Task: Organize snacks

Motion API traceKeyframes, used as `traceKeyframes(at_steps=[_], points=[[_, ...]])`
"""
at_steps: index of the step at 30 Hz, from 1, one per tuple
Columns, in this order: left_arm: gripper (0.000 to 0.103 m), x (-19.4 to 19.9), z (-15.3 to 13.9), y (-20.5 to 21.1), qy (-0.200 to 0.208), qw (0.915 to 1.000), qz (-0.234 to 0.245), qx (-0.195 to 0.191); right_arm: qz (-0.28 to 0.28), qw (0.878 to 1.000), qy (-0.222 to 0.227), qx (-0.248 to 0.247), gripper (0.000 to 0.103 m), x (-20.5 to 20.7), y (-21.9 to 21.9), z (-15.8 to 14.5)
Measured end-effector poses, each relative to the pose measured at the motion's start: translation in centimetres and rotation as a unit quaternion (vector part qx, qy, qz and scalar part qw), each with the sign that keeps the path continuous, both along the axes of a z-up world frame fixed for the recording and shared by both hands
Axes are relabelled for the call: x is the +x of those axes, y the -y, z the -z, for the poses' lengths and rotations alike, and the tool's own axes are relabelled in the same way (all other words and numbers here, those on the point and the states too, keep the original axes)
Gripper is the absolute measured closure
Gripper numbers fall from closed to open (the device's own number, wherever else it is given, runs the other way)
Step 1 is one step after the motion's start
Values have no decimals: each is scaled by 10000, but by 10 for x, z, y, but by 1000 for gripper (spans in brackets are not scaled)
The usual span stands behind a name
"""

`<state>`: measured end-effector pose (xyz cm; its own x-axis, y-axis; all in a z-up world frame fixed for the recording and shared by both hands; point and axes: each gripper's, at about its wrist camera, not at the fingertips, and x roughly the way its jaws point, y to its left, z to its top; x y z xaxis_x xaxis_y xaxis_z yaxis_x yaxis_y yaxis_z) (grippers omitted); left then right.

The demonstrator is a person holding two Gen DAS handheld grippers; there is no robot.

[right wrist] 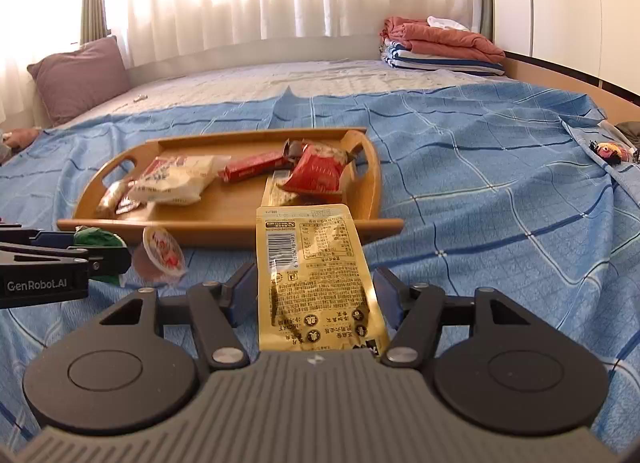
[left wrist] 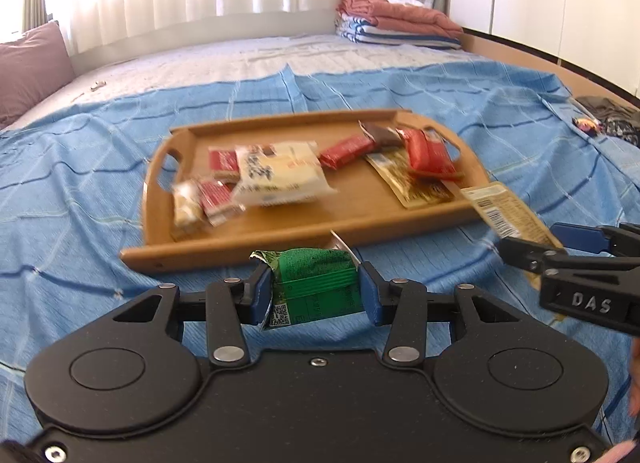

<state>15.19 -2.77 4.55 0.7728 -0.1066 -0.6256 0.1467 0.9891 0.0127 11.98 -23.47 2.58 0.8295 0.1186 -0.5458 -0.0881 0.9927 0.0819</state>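
A green snack packet (left wrist: 308, 295) is pinched between the blue pads of my left gripper (left wrist: 315, 275), just above the blue bedspread before the wooden tray (left wrist: 280, 247). My right gripper (right wrist: 314, 279) is shut on a gold pouch (right wrist: 316, 251) that sticks forward over the tray's front right corner (right wrist: 384, 225). From the right wrist view, the left gripper (right wrist: 100, 251) with the green packet (right wrist: 96, 237) is at the left, next to a small jelly cup (right wrist: 162, 253) on the bedspread. The tray holds a white bag (left wrist: 276, 175), red packets (left wrist: 346, 151) and another gold pouch (left wrist: 416, 183).
The tray lies on a wide bed covered by a blue checked spread (left wrist: 80, 183). Folded blankets (left wrist: 400, 23) are stacked at the far right corner, and a mauve pillow (left wrist: 28, 67) is at the far left. Dark small items (left wrist: 608, 119) lie by the bed's right wooden edge.
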Motion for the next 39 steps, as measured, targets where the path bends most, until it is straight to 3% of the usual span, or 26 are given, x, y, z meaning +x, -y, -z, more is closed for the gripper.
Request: traceKeyframes(at_steps=[10, 20, 28, 39], points=[[60, 39, -42, -25, 339, 9993, -164, 64, 83, 9997, 58, 205, 37, 49, 0, -40], [60, 112, -63, -46, 144, 9992, -272, -239, 170, 9982, -274, 509, 37, 125, -5, -63], [60, 169, -57, -62, -102, 9969, -352, -692, 35, 9962, -614, 616, 37, 179, -26, -54], [60, 226, -20, -62, -464, 9950, -543, -700, -140, 9948, -926, 400, 37, 228, -63, -27]])
